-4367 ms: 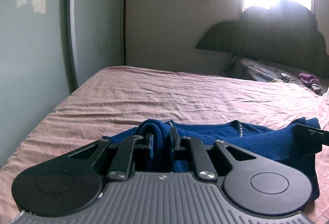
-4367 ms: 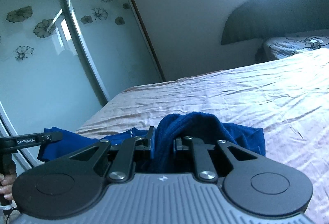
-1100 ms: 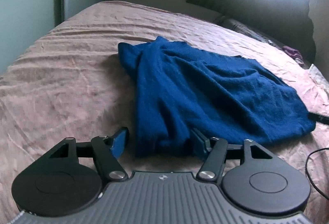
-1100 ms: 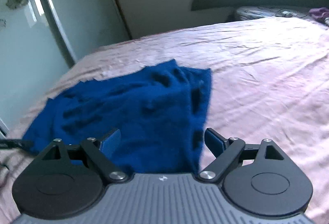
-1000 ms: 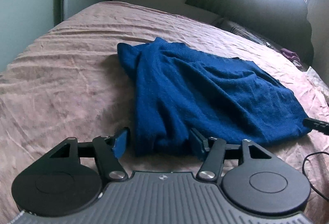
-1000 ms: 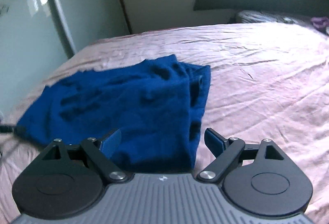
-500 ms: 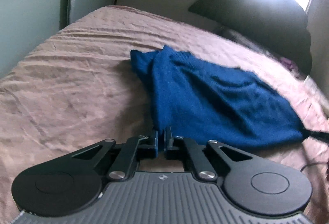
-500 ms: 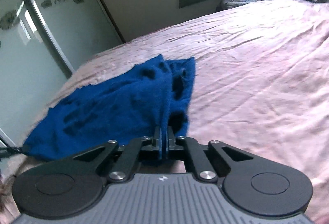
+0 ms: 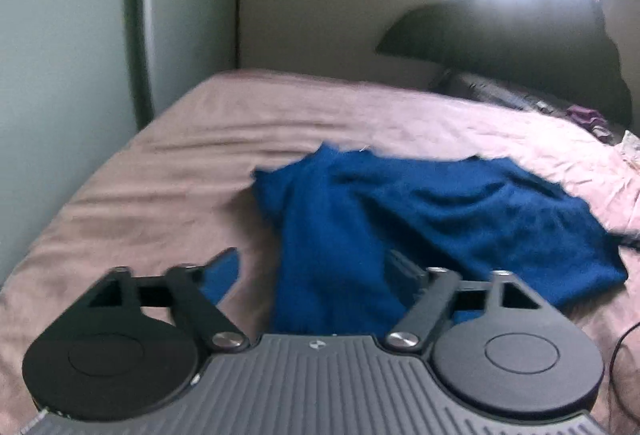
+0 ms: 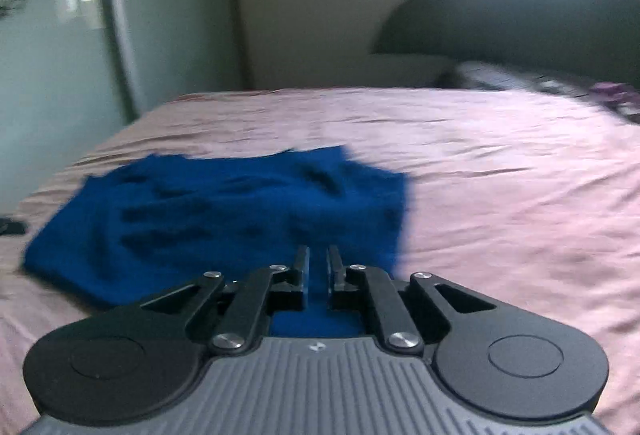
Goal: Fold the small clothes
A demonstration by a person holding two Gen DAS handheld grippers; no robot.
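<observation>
A dark blue knit garment (image 9: 420, 219) lies folded flat on the pink bedsheet (image 9: 160, 187). My left gripper (image 9: 316, 263) is open, its jaws spread either side of the garment's near left edge, holding nothing. In the right wrist view the garment (image 10: 224, 211) spreads to the left and ahead. My right gripper (image 10: 318, 259) has its jaws almost together, with a narrow gap, over the garment's near edge; blue cloth shows between and under them, and I cannot tell whether they pinch it.
A pale sliding wardrobe door (image 9: 60, 55) stands along the bed's left side. A dark headboard (image 9: 520, 35) and a patterned pillow (image 9: 500, 95) are at the far right under a bright window. A cable (image 9: 624, 339) lies at the near right.
My left gripper, shut half a second ago, has opened wide at the garment's edge. My right gripper has stayed nearly closed and swung to face the headboard. The garment stays on the bed.
</observation>
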